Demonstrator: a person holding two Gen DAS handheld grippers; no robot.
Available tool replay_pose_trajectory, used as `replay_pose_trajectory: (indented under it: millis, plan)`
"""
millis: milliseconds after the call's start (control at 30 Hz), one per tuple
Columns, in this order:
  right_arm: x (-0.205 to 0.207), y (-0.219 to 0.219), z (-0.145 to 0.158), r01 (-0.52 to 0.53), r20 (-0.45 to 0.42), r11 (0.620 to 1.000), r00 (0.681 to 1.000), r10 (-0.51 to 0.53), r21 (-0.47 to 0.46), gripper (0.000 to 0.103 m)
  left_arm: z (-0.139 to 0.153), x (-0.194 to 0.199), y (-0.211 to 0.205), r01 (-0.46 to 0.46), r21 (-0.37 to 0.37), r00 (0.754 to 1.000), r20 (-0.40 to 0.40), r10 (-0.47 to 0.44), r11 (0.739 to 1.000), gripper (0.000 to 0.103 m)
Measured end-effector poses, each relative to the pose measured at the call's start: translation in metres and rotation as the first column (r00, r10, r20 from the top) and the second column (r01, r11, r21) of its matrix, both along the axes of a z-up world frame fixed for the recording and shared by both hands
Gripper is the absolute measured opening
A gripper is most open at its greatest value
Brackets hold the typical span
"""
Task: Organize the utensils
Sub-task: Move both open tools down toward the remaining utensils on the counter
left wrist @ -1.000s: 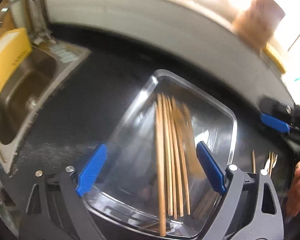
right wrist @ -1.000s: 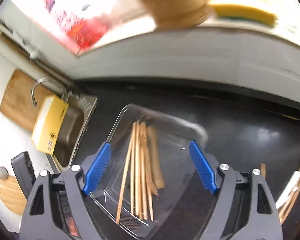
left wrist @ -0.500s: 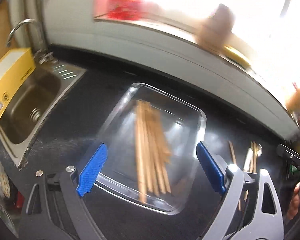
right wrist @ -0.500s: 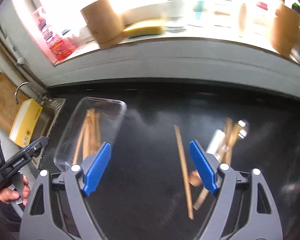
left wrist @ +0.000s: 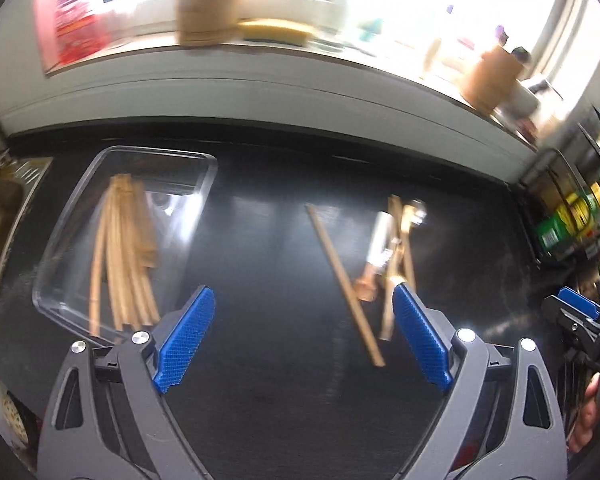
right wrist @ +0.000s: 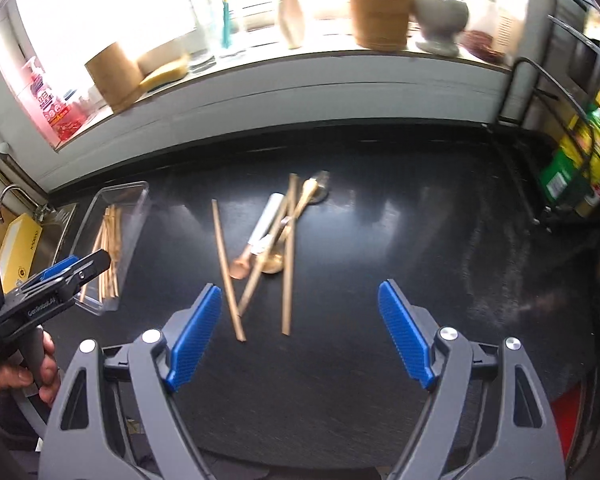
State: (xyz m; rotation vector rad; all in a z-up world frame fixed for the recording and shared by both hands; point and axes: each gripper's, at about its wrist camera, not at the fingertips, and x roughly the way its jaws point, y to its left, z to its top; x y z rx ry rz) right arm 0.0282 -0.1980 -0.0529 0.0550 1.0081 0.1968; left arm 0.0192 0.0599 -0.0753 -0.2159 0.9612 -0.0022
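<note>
Wooden chopsticks now lie in the clear tray at far left as we swing both grippers, left and right, fingers wide and empty, toward the loose utensils mid-desk.

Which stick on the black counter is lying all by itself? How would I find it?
Start at the black counter, then find the clear tray of sticks near the sink. Toward the middle lies a loose pile of utensils. The lone chopstick lies on the tray side of that pile, its far end apart from the others; they cross over spoons and a white-handled piece.
</note>
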Motion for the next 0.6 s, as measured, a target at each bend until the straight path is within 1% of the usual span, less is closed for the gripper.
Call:
replay_pose_trajectory:
  millis: [133,233,433,600]
  plan:
    - [-0.005,-0.018,0.006,-0.006,0.017,1.0,1.0,0.006,0.007,0.078,0.005,0.0,-0.031,0.02,0.012,1.0,0.012,-0.02,1.0,0.088]
    - [-0.006,-0.021,0.008,-0.022,0.024,1.0,0.999,0.021,0.009,0.078,0.009,0.001,-0.042,0.018,0.02,1.0,0.021,-0.018,1.0,0.088]
    - [-0.004,-0.026,0.011,-0.047,0.035,0.999,0.998,0.046,0.017,0.078,0.015,-0.003,-0.05,0.005,0.032,1.0,0.029,-0.006,0.999,0.088]
    - [0.0,-0.022,0.008,-0.064,0.031,0.998,0.998,0.063,0.019,0.078,0.015,-0.004,-0.048,-0.01,0.038,1.0,0.028,0.009,0.999,0.088]
